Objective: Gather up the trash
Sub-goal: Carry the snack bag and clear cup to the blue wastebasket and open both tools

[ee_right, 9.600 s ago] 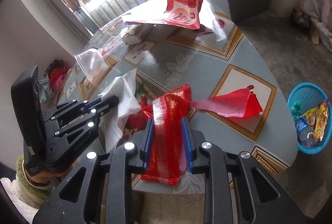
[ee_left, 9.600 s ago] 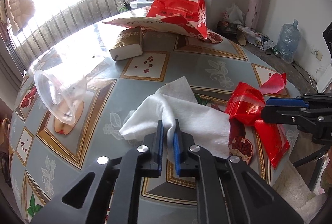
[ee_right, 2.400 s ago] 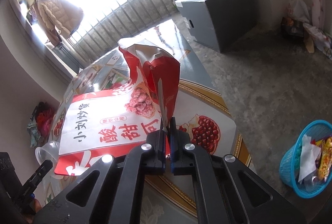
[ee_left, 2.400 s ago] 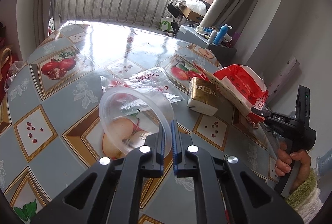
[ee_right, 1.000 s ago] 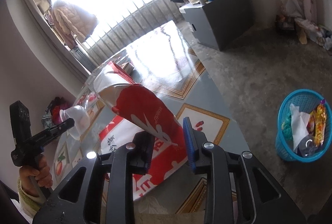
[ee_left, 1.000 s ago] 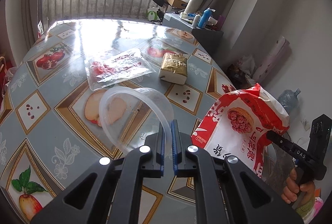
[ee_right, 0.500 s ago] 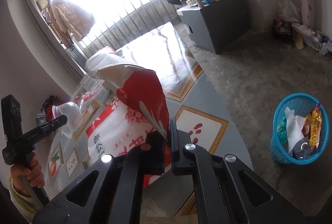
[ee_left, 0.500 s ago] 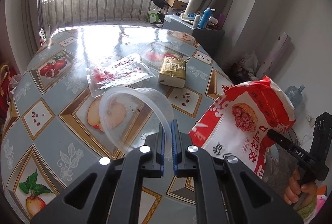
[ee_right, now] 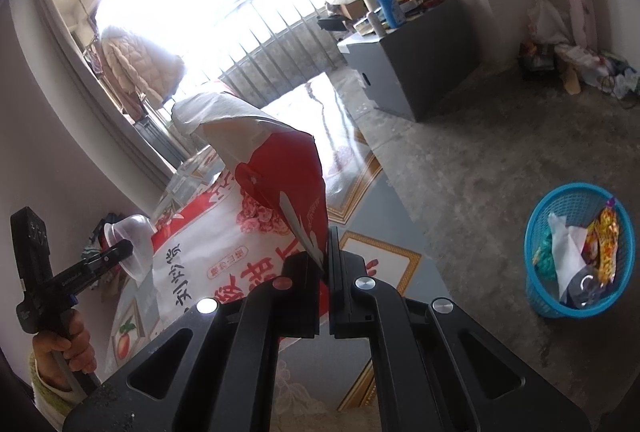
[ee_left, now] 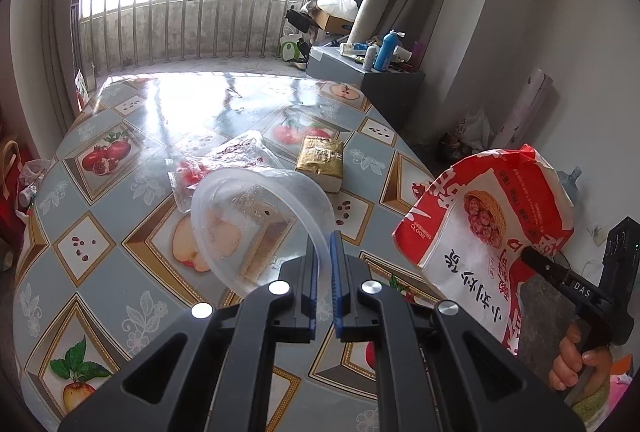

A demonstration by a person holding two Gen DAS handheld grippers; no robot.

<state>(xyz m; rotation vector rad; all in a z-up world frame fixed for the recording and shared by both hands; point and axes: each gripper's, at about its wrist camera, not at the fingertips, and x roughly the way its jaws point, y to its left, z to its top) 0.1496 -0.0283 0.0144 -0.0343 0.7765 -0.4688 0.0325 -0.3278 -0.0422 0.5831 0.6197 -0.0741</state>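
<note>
Blue basket [ee_right: 582,252] shows only from the right wrist, where the right gripper [ee_right: 325,264] pinches the bag [ee_right: 280,188]; left gripper [ee_left: 325,264] clamps the cup [ee_left: 256,220].

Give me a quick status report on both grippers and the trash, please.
Left gripper shut on clear plastic bowl rim. Right gripper shut on red snack bag. Blue bin on floor, path clear.
</note>
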